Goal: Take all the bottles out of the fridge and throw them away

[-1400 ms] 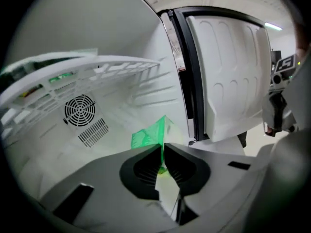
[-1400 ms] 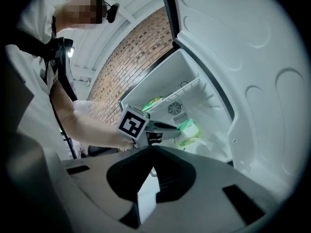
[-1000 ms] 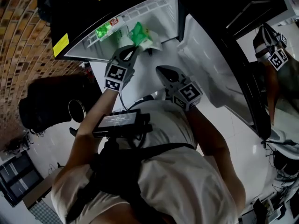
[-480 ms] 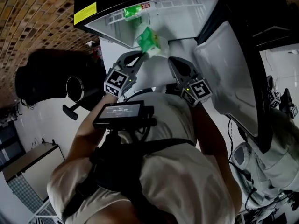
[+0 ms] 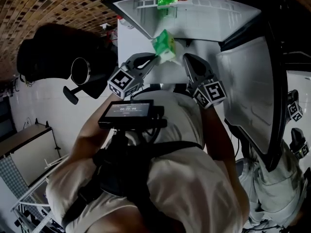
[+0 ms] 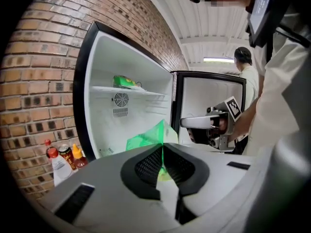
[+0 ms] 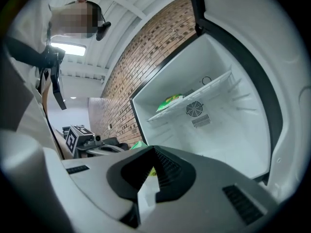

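Note:
The fridge [image 5: 204, 21] stands open ahead of me. My left gripper [image 5: 154, 57] is shut on a crumpled green packet [image 5: 164, 45], held in the air just outside the fridge opening. In the left gripper view the green packet [image 6: 150, 137] sticks up from between the closed pads. My right gripper [image 5: 187, 59] is level beside it, a little to the right, shut with nothing in it; its jaws meet in the right gripper view [image 7: 153, 152]. A second green item [image 6: 125, 82] lies on the upper fridge shelf [image 7: 194, 98].
The fridge door [image 5: 248, 101] swings open at the right. A dark bin [image 5: 53, 52] stands left of the fridge against the brick wall. A small bottle [image 6: 53, 161], a can and a sauce bottle [image 6: 78, 157] stand beside the fridge. Another person [image 6: 248, 76] stands behind.
The left gripper has drawn back out of the fridge with the green packet in it. The right gripper has risen slightly beside it. The head view has swung, so the fridge sits higher in frame.

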Demonstrator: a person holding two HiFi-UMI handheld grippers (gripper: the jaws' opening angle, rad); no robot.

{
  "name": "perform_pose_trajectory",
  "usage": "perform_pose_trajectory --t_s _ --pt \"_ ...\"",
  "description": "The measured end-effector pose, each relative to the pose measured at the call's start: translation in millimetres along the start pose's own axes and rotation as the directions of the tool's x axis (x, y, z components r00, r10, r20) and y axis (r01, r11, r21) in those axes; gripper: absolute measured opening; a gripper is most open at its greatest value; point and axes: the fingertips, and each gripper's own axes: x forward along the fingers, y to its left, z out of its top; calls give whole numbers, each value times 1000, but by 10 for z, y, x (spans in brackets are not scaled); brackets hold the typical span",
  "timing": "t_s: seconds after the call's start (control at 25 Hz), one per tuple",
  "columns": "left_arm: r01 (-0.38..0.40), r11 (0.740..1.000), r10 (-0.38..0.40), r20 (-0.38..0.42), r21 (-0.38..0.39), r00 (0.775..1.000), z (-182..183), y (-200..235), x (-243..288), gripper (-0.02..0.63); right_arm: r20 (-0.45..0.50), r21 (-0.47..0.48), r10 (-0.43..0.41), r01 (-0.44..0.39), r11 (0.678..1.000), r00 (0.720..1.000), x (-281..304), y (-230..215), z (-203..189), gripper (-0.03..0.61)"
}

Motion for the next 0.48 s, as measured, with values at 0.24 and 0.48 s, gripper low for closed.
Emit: perform_pose_trajectory --t_s 0.24,0.48 --pt "-79 997 79 21 -20 997 -76 83 -175 14 -8 -11 58 -58 998 998 132 63 -45 5" --pt "-156 986 157 14 -63 987 -163 130 -372 13 -20 -9 114 -114 993 993 205 195 -55 5"
